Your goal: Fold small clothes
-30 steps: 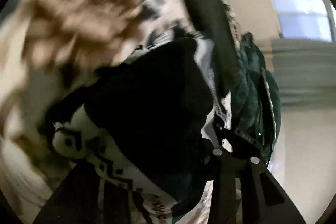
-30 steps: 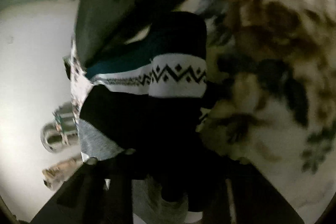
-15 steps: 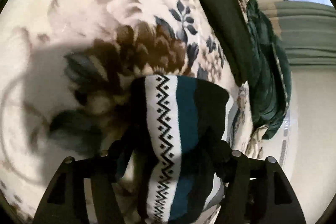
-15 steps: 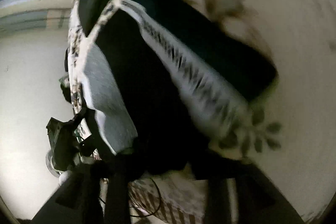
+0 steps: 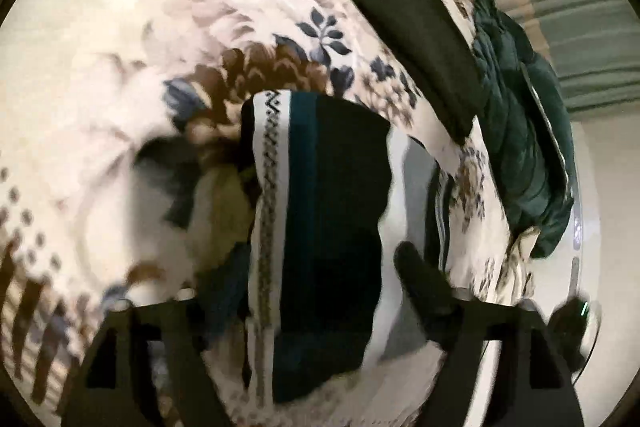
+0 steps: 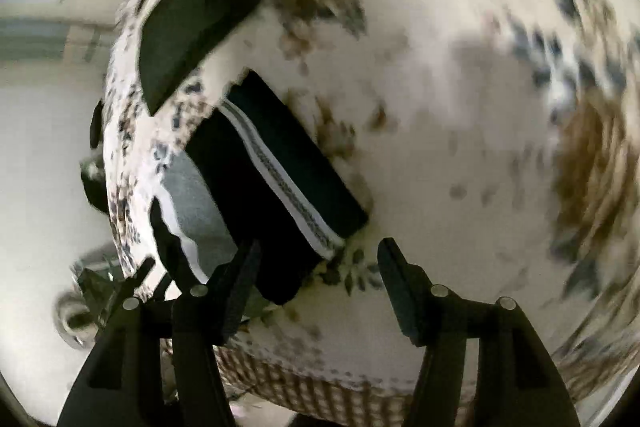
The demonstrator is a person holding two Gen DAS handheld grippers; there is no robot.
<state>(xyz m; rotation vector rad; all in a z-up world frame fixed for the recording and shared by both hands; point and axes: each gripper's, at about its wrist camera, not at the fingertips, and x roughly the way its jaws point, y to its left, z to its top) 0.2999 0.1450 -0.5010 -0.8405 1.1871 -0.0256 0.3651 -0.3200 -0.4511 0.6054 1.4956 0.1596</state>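
Both pairs of fingers stand apart and hold nothing, their jaws having just been opening. The left gripper [image 5: 316, 311] hangs over the folded striped garment [image 5: 320, 227], cloth showing between its fingers but no pad pressing it. The right gripper [image 6: 320, 271] is clear of that same bundle, which lies just past its left finger. The garment rests flat on the floral bedspread [image 5: 168, 39], near the bed's edge, probably set down as a finished fold. Both grippers tilt steeply downward. A dark folded piece [image 5: 420, 43] lies beyond.
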